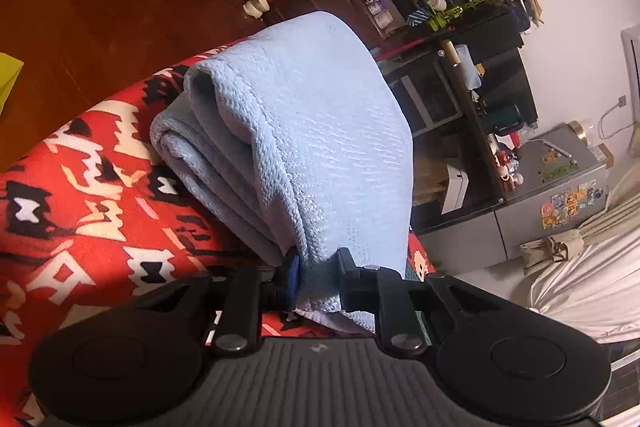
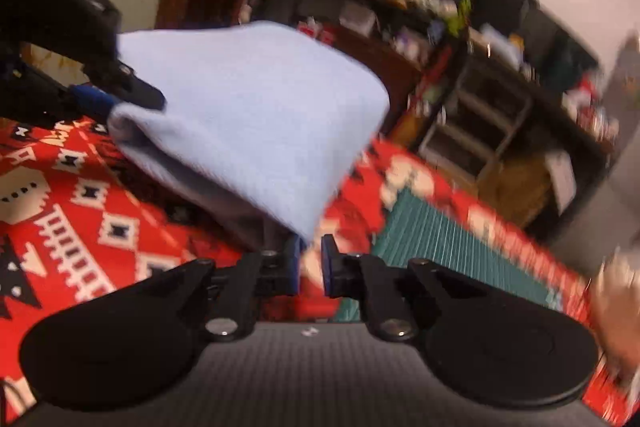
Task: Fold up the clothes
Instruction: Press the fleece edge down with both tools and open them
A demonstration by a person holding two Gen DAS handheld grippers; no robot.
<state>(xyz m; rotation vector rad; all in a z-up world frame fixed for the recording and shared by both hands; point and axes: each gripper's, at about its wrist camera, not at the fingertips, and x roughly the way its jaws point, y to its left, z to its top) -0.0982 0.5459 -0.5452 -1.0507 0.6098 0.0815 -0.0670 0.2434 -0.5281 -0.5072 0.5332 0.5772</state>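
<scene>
Here we find a light blue cloth (image 1: 304, 131), folded into several layers, lifted partly off a red patterned cover (image 1: 80, 195) that bears black and white figures. In the left wrist view the left gripper (image 1: 318, 281) has its two fingers pressed onto a bunched corner of the cloth; the fabric fills the gap between the blue pad on one side and the black finger on the other, and the rest of the cloth rises away from the jaws and droops over towards the cover. Its folded edges rest on the cover at the far side.

In the right wrist view the right gripper (image 2: 310, 263) shows a narrow gap between its blue pads. The lowest tip of the cloth (image 2: 256, 115) hangs just above the inner pad; the picture is smeared, so we cannot say with certainty whether the tip touches that pad, but nothing lies between the pads. We record these jaws as standing slightly apart and empty. The left gripper (image 2: 120, 99) appears at the upper left of this view, pinching the cloth's far corner.

A green ribbed mat (image 2: 432, 239) lies on the cover beside the right gripper. Cluttered dark shelves (image 1: 440, 7) stand behind.
</scene>
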